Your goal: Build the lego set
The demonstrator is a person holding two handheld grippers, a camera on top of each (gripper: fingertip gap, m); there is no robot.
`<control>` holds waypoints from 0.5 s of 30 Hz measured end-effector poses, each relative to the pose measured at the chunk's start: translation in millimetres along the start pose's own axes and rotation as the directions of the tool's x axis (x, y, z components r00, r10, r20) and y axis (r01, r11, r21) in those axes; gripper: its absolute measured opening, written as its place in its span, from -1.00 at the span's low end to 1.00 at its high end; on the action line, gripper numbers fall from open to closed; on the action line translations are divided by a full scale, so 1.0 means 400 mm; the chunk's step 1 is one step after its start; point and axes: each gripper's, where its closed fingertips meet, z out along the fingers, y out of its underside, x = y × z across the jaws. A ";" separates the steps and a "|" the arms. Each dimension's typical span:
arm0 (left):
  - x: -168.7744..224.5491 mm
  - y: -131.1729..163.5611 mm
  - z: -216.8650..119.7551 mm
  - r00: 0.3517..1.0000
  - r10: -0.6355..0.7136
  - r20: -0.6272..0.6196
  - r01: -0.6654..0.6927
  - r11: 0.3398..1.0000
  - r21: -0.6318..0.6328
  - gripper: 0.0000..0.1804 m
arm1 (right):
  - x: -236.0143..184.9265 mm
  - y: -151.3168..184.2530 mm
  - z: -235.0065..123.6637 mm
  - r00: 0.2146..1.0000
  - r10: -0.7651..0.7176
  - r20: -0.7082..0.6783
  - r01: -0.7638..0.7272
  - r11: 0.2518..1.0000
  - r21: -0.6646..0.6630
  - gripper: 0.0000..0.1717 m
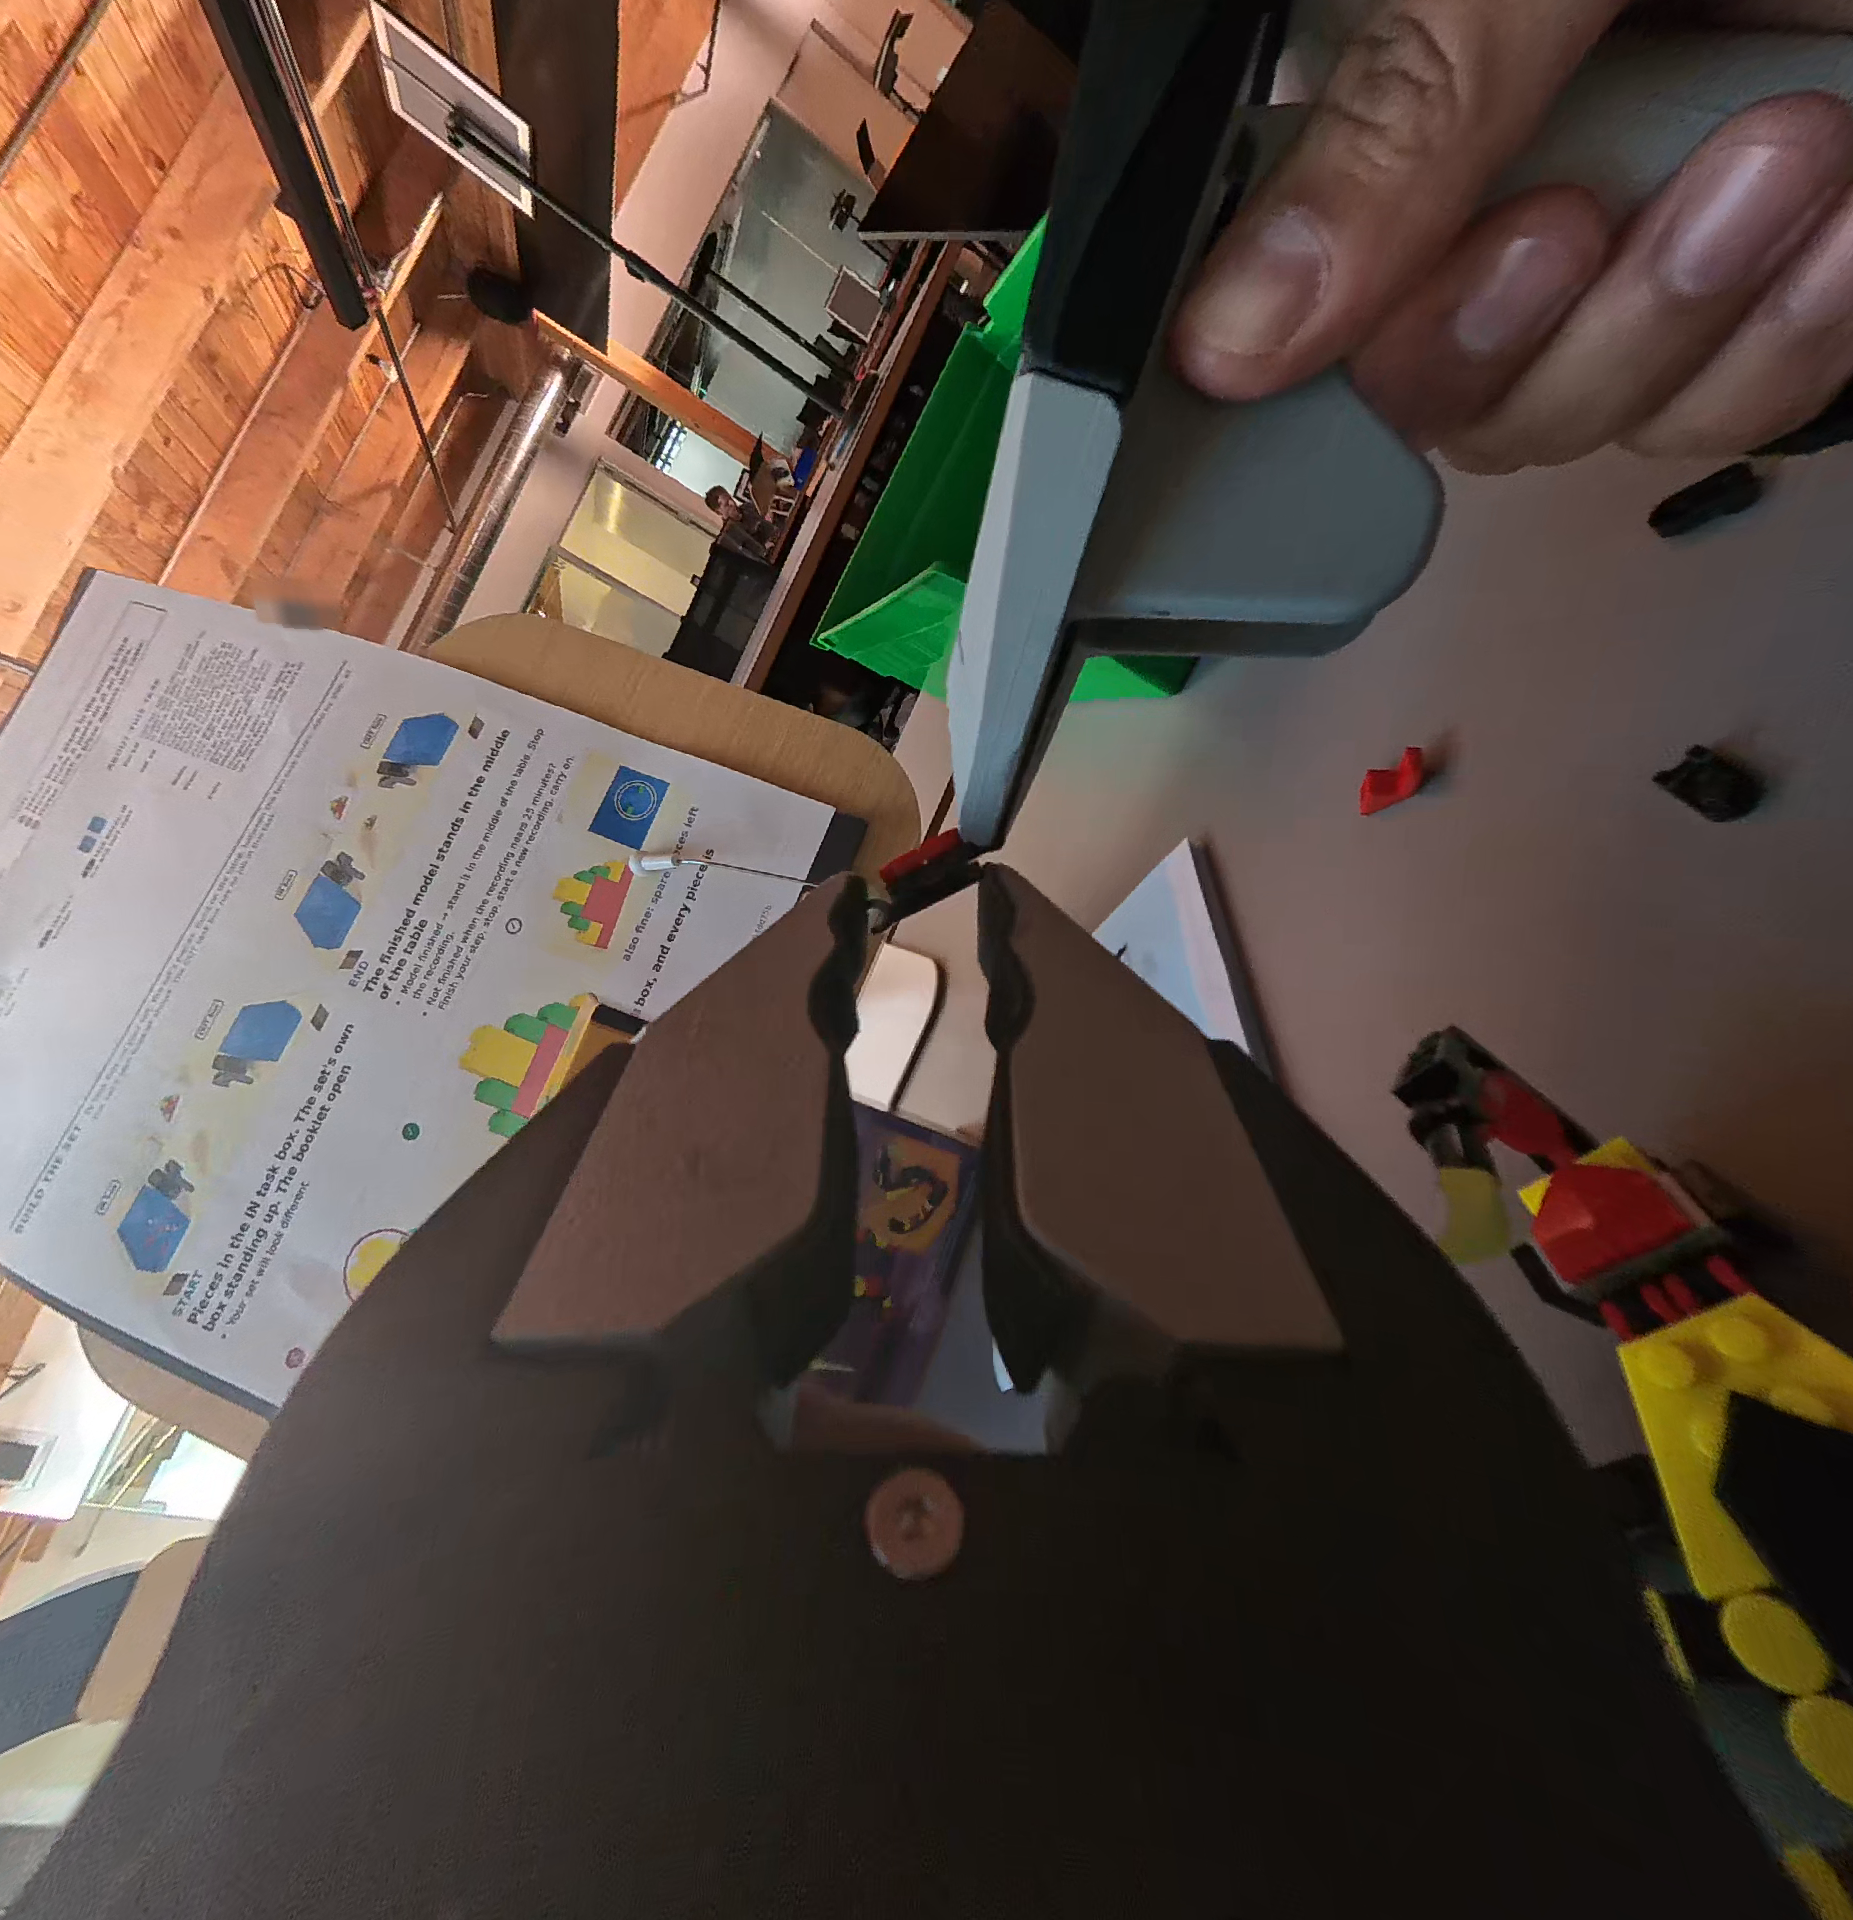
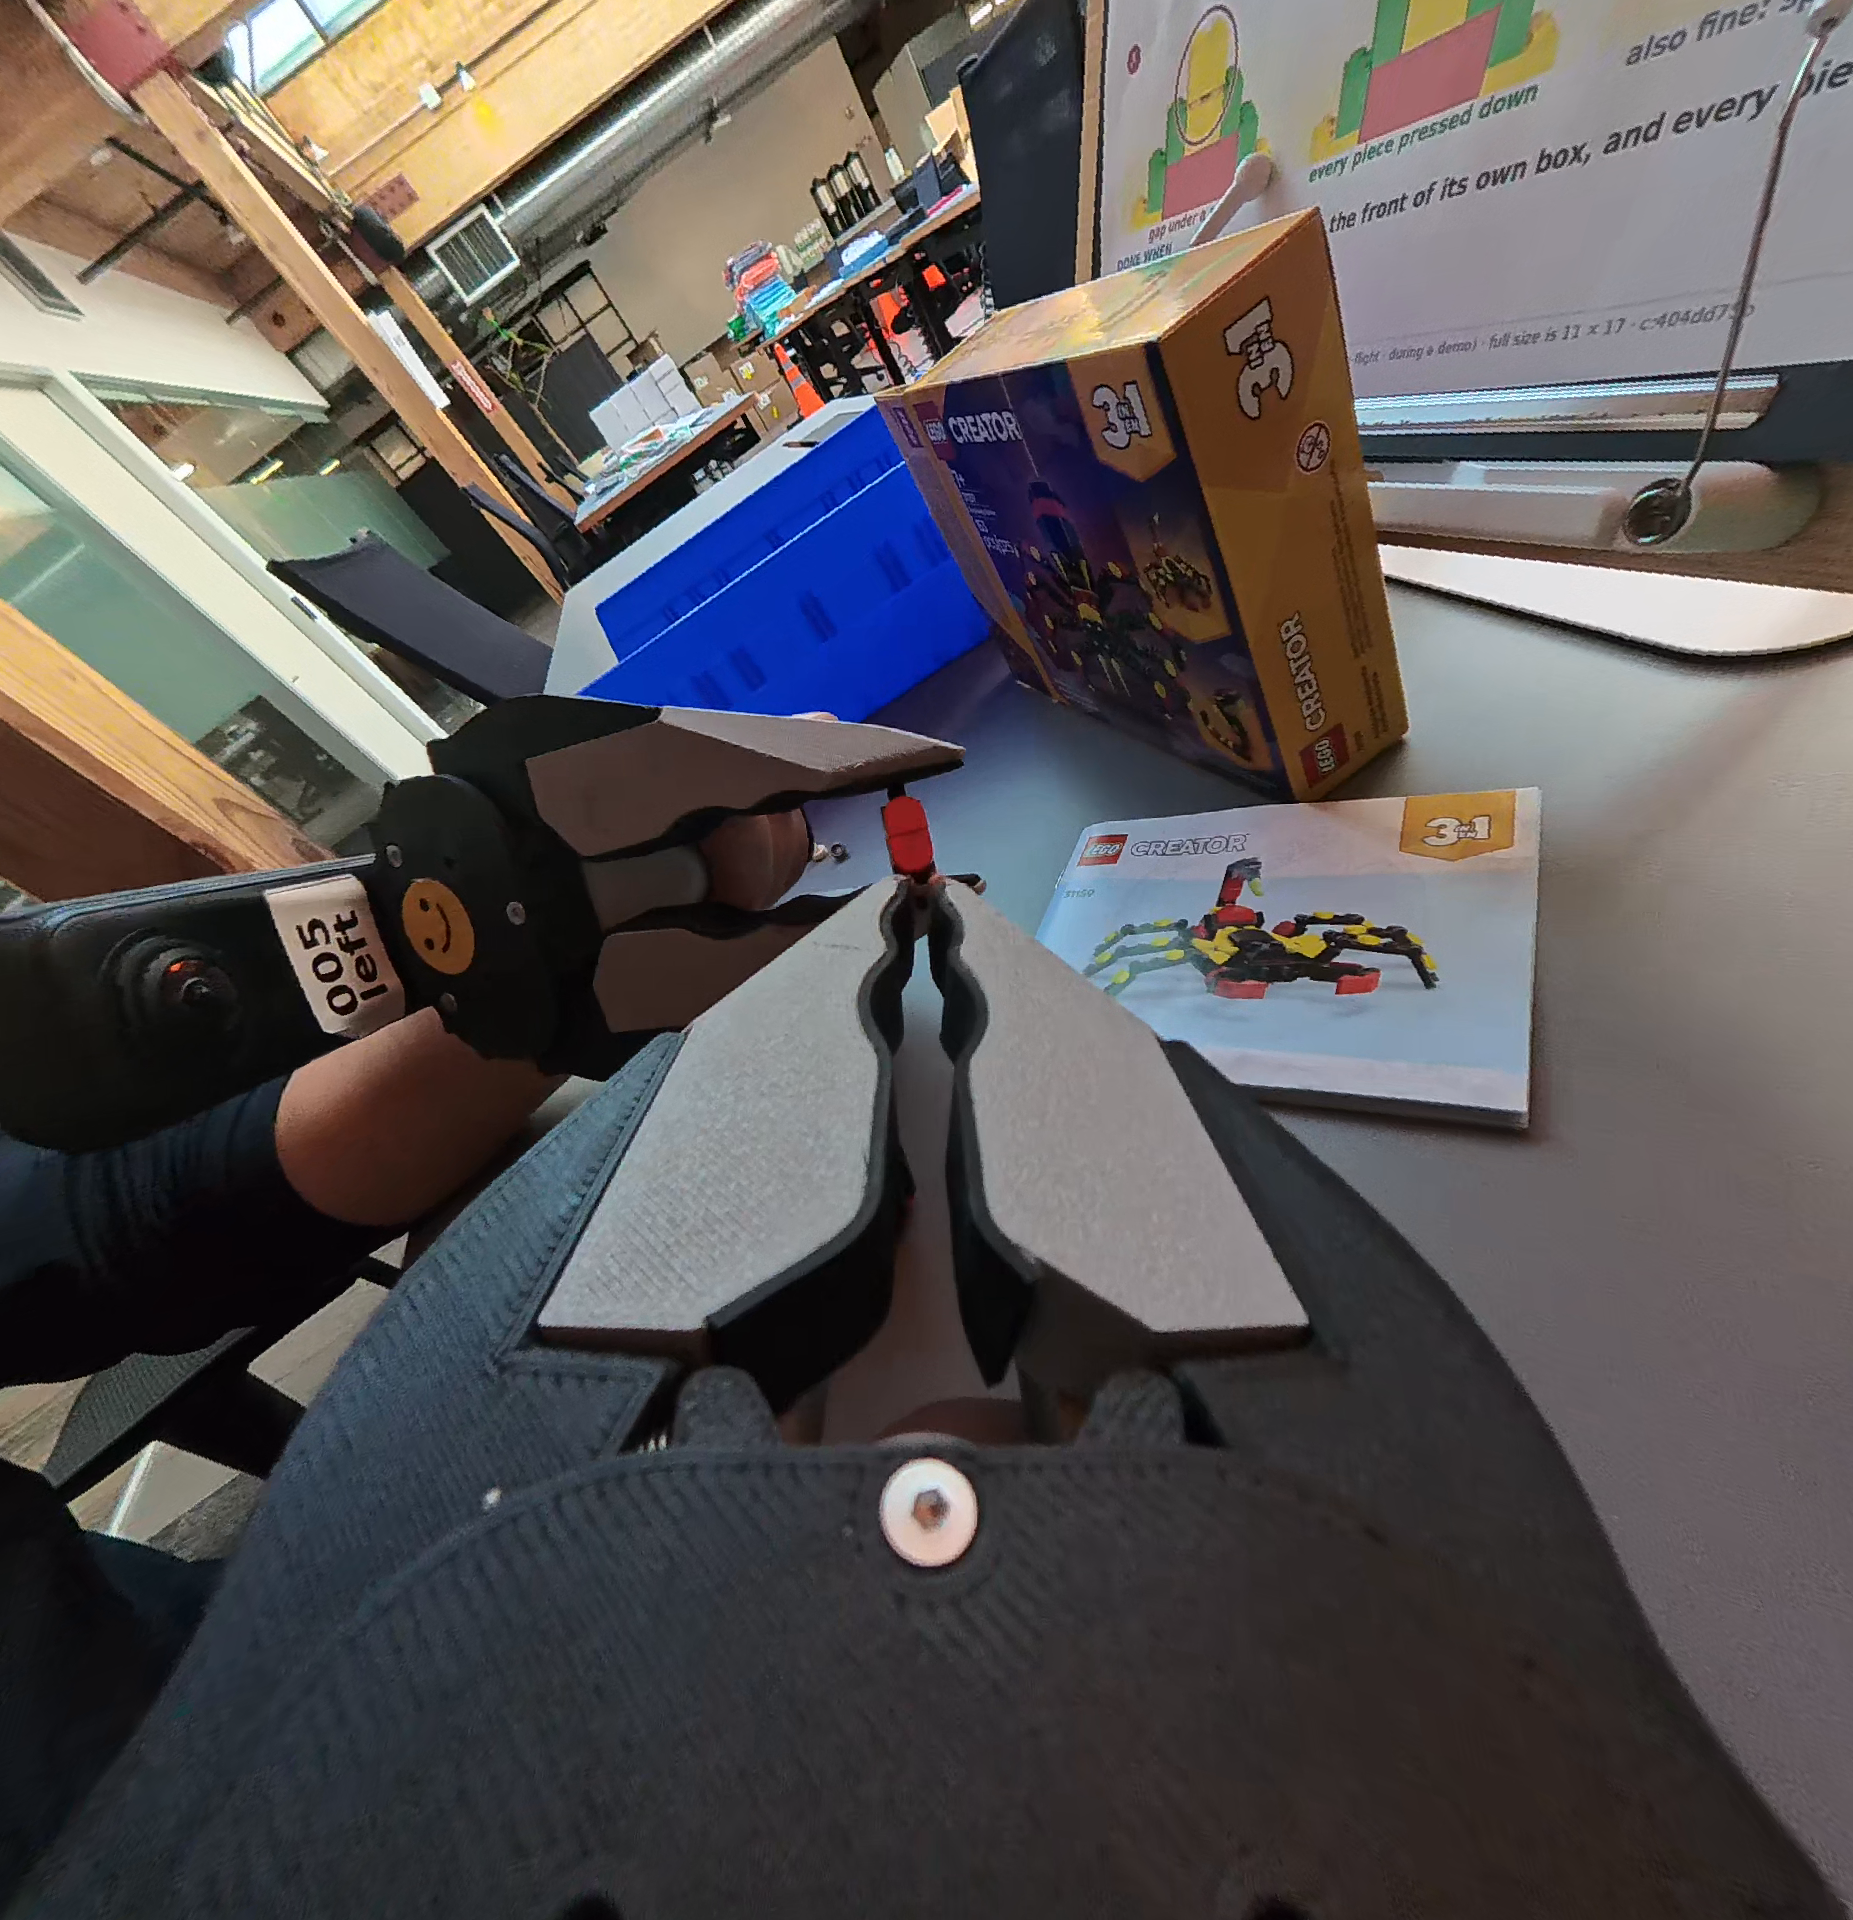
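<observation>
A small red and black brick piece (image 2: pixel 906 834) is held in the air above the grey table (image 2: pixel 1628 1351) by both grippers. My left gripper (image 1: pixel 922 891) is shut on it lengthwise, with one finger (image 2: pixel 901 771) on its top pin. In the left wrist view the piece (image 1: pixel 927 871) spans the fingertips. My right gripper (image 2: pixel 924 896) is shut on the piece's black lower end. It comes down from above in the left wrist view (image 1: pixel 989 831), with a hand (image 1: pixel 1524 260) on it.
A partly built yellow, red and black model (image 1: pixel 1628 1268) lies at the right. A loose red piece (image 1: pixel 1391 781), black pieces (image 1: pixel 1711 781) and a green bin (image 1: pixel 901 603) lie beyond. The set box (image 2: pixel 1161 540), booklet (image 2: pixel 1306 956), blue bin (image 2: pixel 797 613) and instruction sheet (image 2: pixel 1524 156) stand ahead.
</observation>
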 end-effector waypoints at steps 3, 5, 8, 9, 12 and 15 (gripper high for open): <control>-0.002 0.000 -0.002 1.000 -0.004 -0.004 0.004 1.000 0.003 -0.77 | -0.002 -0.001 0.001 1.000 0.020 0.016 -0.020 1.000 0.008 -1.00; -0.001 0.001 -0.003 1.000 -0.016 -0.011 0.016 1.000 0.007 -0.77 | -0.002 -0.001 0.002 1.000 0.022 0.017 -0.022 1.000 0.008 -1.00; -0.001 -0.001 -0.004 1.000 -0.016 -0.015 0.016 1.000 0.010 -0.77 | -0.003 -0.001 0.001 0.999 0.038 0.029 -0.038 0.999 0.010 -1.00; -0.002 -0.003 -0.005 1.000 -0.020 -0.017 0.020 1.000 0.012 -0.77 | -0.004 -0.003 -0.001 0.998 0.046 0.037 -0.047 0.999 0.013 -1.00; -0.007 0.001 -0.010 0.999 -0.033 -0.010 0.033 0.999 -0.003 -0.95 | -0.001 -0.020 -0.010 0.998 0.060 0.035 -0.062 0.997 0.052 -1.00; 0.026 0.019 -0.011 0.998 -0.009 -0.063 0.007 1.000 -0.021 -0.96 | 0.007 -0.099 -0.088 0.991 0.107 0.079 -0.122 0.969 0.214 -1.00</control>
